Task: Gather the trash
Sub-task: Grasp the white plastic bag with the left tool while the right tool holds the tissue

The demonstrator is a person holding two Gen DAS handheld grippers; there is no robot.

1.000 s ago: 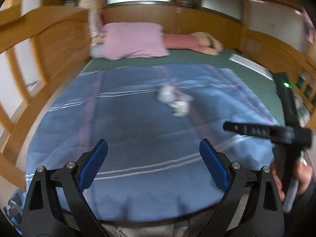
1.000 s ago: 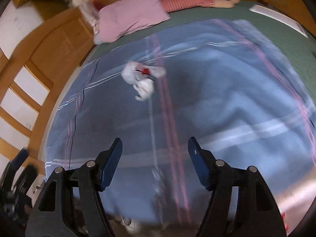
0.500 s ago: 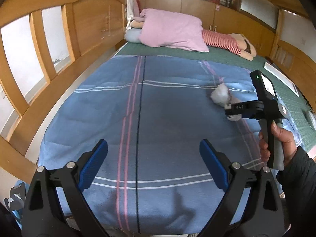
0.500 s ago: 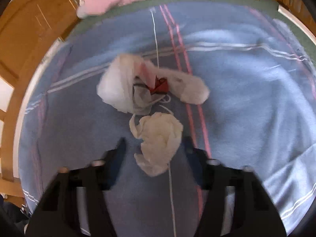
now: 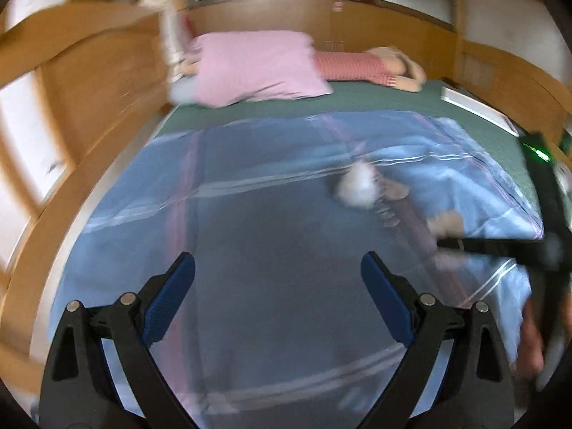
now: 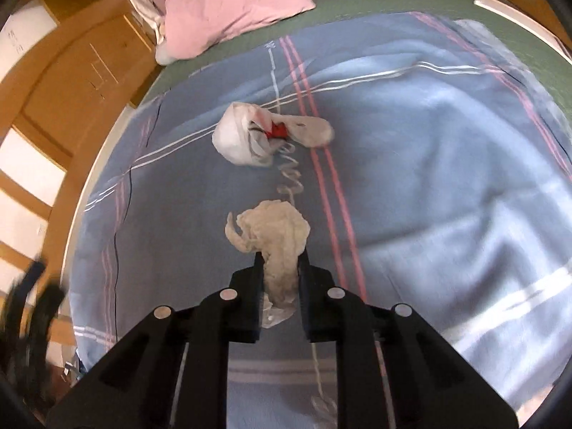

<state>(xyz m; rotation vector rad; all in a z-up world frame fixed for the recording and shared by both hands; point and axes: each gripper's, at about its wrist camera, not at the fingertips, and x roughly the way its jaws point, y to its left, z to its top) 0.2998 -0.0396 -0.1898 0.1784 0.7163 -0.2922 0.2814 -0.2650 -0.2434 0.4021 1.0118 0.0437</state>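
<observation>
A crumpled off-white tissue hangs between the pads of my right gripper, whose jaws are closing and press on it from both sides above the blue striped blanket. Just beyond it lies a white plastic bag with something red inside. In the blurred left wrist view the bag lies right of centre, with the tissue at the tip of the right gripper. My left gripper stands open and empty over the blanket, well to the left of the bag.
A pink pillow and a doll in red stripes lie at the head of the bed on a green sheet. Wooden rails run along the left side. A flat white object lies at the right edge.
My right gripper came down over the tissue and its jaws narrowed from wide apart to pinching it. The left wrist view has swung to the right and blurred; its jaws stay open.
</observation>
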